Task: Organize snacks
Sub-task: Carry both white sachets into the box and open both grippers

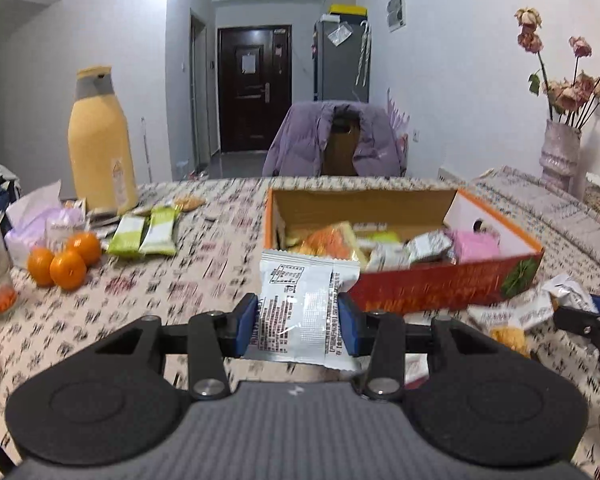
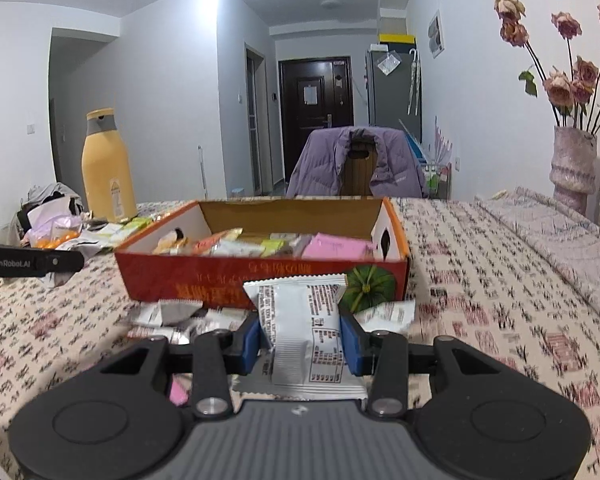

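The left claw [image 1: 298,326] is clamped on a white snack packet [image 1: 300,308], its blue pads pressing both sides, the packet standing upright above the patterned worktop [image 1: 204,276] just short of the near left corner of the orange cardboard box [image 1: 428,292]. The right claw [image 2: 300,340] likewise grips a second white packet [image 2: 306,332], held upright in front of the box's [image 2: 260,276] long red wall, beside the printed green pumpkin. The box is open-topped and already part filled with wrappers, a pink pack among them; its near wall stands between both claws and the inside. From the right wrist view, loose packets [image 2: 172,318] lie on the cloth against the foot of that wall, just left of the claw, and one more peeps out to its right. The worktop to the right of the box is bare cloth up to the folded quilted cover [image 2: 548,232] and the pink vase [image 2: 572,168] of dried roses near the wall. On the left, from the left wrist view, three oranges [image 1: 64,258], two green packets [image 1: 144,234], a tissue pack and a tall yellow flask [image 1: 100,140] crowd the far side, well apart from the box, with open cloth between. Beyond the far edge stands a chair draped in a purple jacket [image 1: 332,140].
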Motion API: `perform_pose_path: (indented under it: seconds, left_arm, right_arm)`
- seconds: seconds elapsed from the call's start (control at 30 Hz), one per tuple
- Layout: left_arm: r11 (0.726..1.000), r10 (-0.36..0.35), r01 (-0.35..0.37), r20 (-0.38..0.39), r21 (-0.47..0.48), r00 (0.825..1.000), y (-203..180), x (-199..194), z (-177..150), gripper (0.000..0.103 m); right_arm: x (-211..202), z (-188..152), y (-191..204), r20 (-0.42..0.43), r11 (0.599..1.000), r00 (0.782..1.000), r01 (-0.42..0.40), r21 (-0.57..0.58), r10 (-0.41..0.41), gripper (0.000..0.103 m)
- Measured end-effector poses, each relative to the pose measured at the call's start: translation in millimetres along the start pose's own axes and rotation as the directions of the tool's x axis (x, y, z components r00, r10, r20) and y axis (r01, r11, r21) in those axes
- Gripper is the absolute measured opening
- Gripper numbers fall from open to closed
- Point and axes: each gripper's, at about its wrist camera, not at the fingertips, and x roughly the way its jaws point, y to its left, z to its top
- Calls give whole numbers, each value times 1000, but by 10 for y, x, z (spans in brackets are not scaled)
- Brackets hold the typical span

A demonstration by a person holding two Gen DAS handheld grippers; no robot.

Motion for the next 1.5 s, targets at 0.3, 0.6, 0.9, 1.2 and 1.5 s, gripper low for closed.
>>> perform_pose_path:
  seconds: [0.3,0.6,0.9,1.2,1.5]
  left_arm:
    - [999,-53,53,42,-1,998,-200,271,433,43]
    - [999,-51,51,13,2,999,-397,748,835,43]
    - [999,31,-30,-81,13,996,-567,1417,921,43]
    - [1000,14,-15,-138,-2,990,-603,1666,746,56]
    - [998,1,-5,-64,-69,998,-482,1406,787,103]
  right_arm:
    - [231,466,22,76,999,997,26,-23,-24,41]
    - [836,865,-58,48,999,998,28,24,-29,41]
    - [1610,969,-152,-83,996,993,85,29,-82,41]
    - [1810,862,-207,-141,996,987,83,14,-80,66]
    - [1579,851,-297,-93,997,993,70,35,-67,103]
